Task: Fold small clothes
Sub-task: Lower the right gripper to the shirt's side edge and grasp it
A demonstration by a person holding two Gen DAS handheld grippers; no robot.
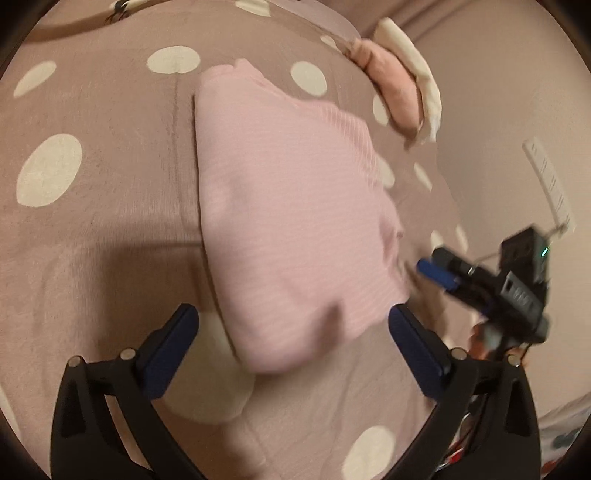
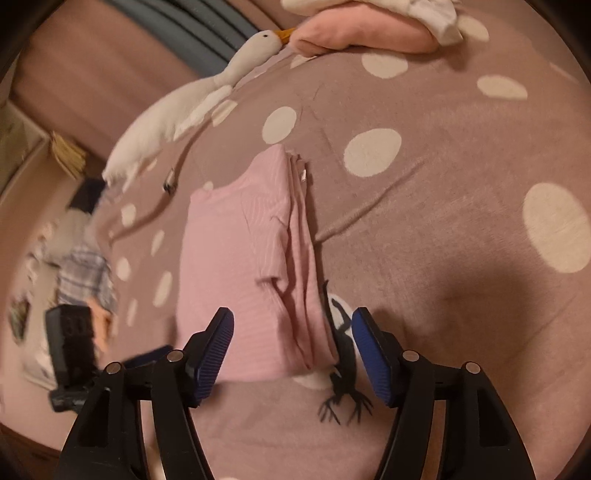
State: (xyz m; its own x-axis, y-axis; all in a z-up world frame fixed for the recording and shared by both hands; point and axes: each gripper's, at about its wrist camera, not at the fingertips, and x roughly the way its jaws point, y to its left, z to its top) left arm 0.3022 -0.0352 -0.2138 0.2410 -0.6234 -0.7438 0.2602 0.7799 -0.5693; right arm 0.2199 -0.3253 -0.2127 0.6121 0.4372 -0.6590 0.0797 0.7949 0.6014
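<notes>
A pink ribbed garment [image 1: 291, 206] lies folded into a long strip on the dotted bedspread [image 1: 92, 206]. My left gripper [image 1: 291, 317] is open, its blue pads on either side of the garment's near end, holding nothing. In the right wrist view the same garment [image 2: 243, 266] shows stacked folded edges along its right side. My right gripper [image 2: 293, 321] is open over its near end, empty. The right gripper also shows in the left wrist view [image 1: 443, 273], beside the garment's right edge.
A stack of folded pink and white clothes [image 2: 369, 29] lies at the far edge of the bed. A white plush goose [image 2: 192, 99] lies beside it. A black deer print [image 2: 343, 369] marks the bedspread [image 2: 443, 221]. A white wall socket strip [image 1: 546, 177] is at right.
</notes>
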